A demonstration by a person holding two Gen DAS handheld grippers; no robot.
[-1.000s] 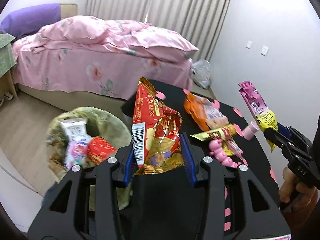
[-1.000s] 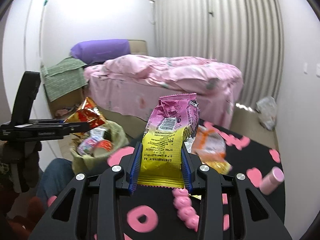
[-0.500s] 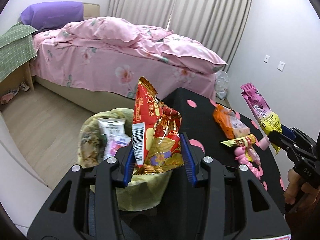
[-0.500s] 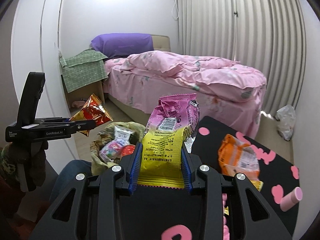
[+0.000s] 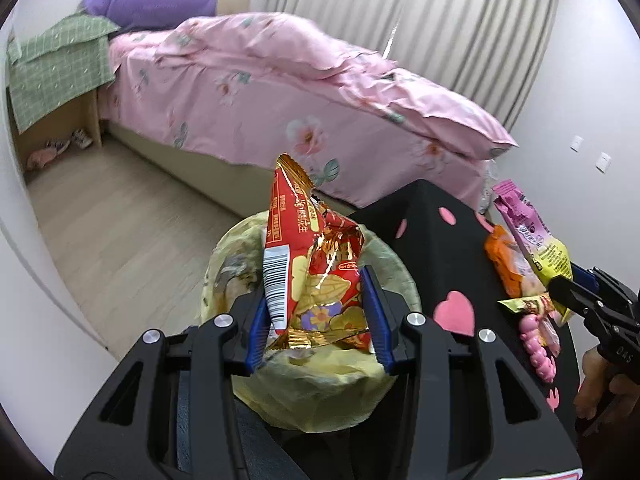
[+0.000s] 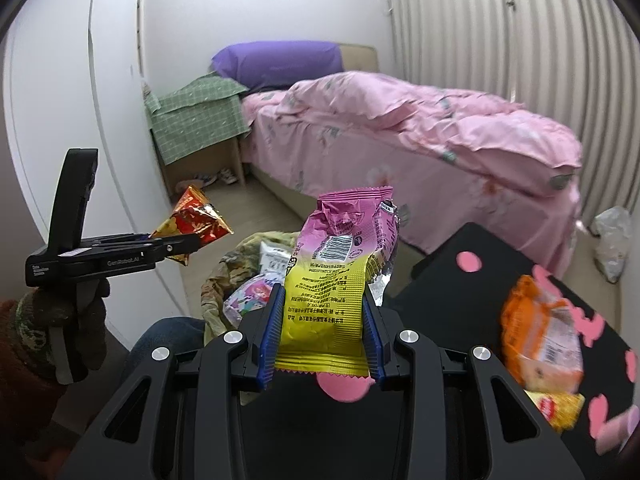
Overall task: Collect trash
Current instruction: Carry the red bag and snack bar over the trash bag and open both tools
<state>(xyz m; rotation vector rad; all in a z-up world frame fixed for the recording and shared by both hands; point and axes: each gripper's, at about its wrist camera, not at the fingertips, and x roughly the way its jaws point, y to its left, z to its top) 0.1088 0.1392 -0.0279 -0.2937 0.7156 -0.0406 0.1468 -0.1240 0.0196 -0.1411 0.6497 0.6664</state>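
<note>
Bin [image 5: 256,256] nearer beneath red wrapper [image 5: 316,280]

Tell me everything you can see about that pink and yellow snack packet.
The crinkly pink and yellow foil snack packet stands upright, clamped at its lower sides between the blue pads of the right hand-held gripper. Its top is pink and crumpled, its lower half yellow with small print and a barcode, its bottom edge zigzag cut. It looks flattened and touches only the pads.

black table [image 5: 432,240] with pink, perhaps heart-shaped, spots.
</note>
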